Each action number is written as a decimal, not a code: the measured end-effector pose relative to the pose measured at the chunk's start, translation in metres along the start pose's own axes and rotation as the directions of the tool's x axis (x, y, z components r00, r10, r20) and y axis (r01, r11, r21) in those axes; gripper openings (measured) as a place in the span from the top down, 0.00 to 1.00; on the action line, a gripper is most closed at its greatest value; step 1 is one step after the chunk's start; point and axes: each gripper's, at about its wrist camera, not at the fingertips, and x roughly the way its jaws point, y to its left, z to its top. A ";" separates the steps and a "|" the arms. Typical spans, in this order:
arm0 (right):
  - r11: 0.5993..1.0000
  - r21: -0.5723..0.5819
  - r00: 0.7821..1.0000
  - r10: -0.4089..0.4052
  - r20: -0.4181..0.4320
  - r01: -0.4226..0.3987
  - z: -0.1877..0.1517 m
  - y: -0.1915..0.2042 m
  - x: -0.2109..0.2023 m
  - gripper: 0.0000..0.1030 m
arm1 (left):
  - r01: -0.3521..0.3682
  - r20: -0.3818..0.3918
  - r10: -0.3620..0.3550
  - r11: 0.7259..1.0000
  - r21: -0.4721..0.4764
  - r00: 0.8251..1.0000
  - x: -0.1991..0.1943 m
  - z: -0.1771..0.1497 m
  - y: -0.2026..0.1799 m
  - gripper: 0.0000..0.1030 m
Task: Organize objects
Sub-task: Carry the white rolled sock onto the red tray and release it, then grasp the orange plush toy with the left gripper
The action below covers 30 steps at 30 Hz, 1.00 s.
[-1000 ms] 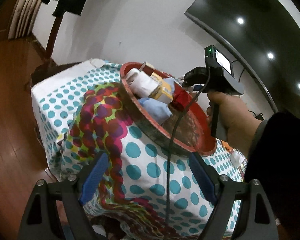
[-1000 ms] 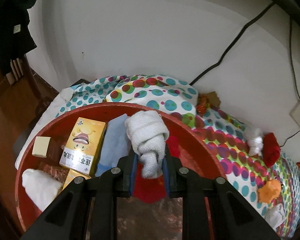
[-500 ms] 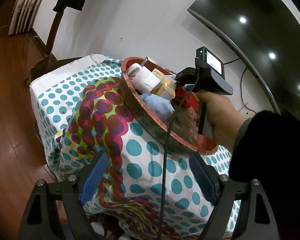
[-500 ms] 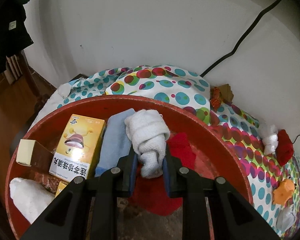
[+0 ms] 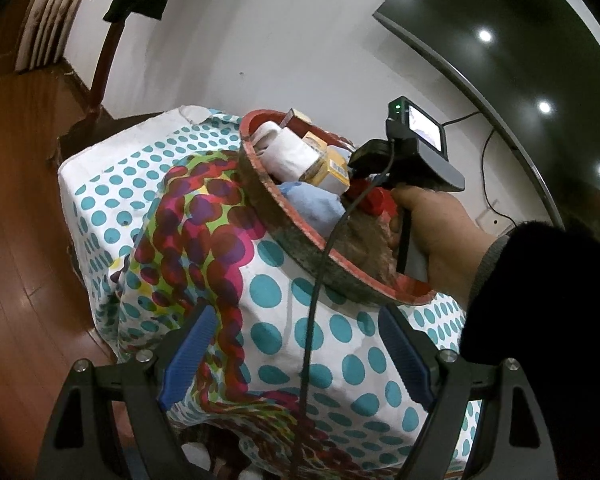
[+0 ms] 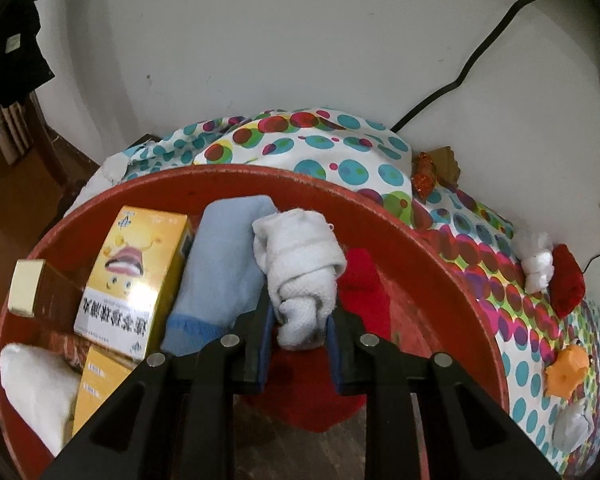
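A red round basin (image 6: pixel 440 256) sits on a table with a dotted cloth (image 5: pixel 260 292). My right gripper (image 6: pixel 300 312) is shut on a rolled white sock (image 6: pixel 300 256) and holds it low inside the basin, over a red sock (image 6: pixel 364 280). A light blue sock (image 6: pixel 220 256), a yellow box (image 6: pixel 136 280) and another white sock (image 6: pixel 32 380) lie in the basin. My left gripper (image 5: pixel 296 344) is open and empty, off the table's near edge, facing the basin (image 5: pixel 308 252).
On the cloth right of the basin lie a white sock (image 6: pixel 536 264), a red sock (image 6: pixel 566 280), an orange item (image 6: pixel 566 372) and another white item (image 6: pixel 572 428). A wall with a black cable (image 6: pixel 480 52) is close behind. Wood floor (image 5: pixel 16 208) lies left.
My right gripper has gone lower and further into the basin with the white sock. My left gripper has drifted slightly and stays open.
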 end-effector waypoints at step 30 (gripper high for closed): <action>0.941 0.065 0.889 -0.334 0.314 0.331 -0.137 -0.224 -0.166 0.01 | -0.030 0.090 -0.019 0.859 0.511 0.996 -0.008 -0.077 -0.091 0.17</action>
